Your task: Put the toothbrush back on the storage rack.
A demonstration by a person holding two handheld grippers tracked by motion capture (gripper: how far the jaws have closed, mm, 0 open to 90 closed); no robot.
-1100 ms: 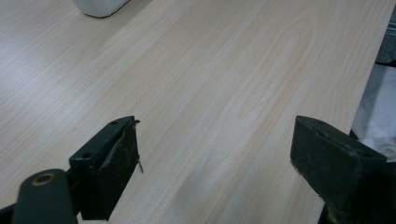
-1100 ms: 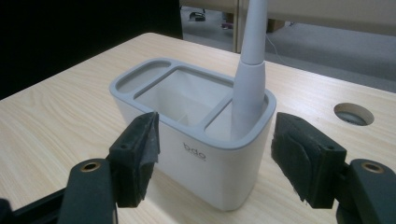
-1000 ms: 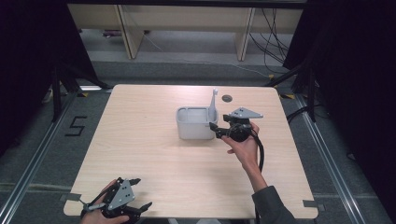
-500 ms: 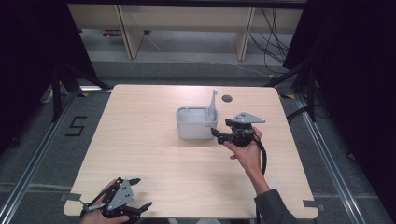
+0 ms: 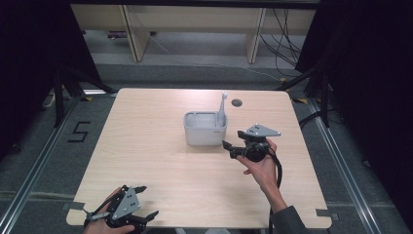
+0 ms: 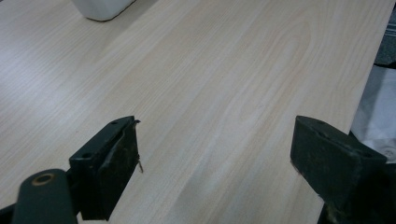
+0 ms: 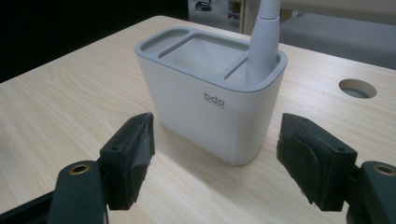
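Observation:
A white holder [image 5: 204, 129] with a grey rim stands upright past the table's middle, and it fills the middle of the right gripper view as the holder [image 7: 210, 107]. A pale slim handle [image 5: 222, 109] leans up out of its right-hand compartment, seen close as the handle [image 7: 264, 37]. My right gripper [image 5: 228, 149] hovers just right of and nearer than the holder, apart from it and pointing at it. Its jaws have just been opening and nothing is between them [image 7: 215, 140]. My left gripper [image 5: 148, 201] rests open at the front left corner, over bare wood [image 6: 215, 140].
A round cable hole [image 5: 236, 103] is sunk in the tabletop behind the holder, also seen as the hole [image 7: 357, 87]. The table's front edge runs just under the left hand. Dark curtains flank both sides, and shelving stands beyond the far edge.
The right gripper has drawn back from the holder's right side, toward the person and slightly right. The left gripper has kept still.

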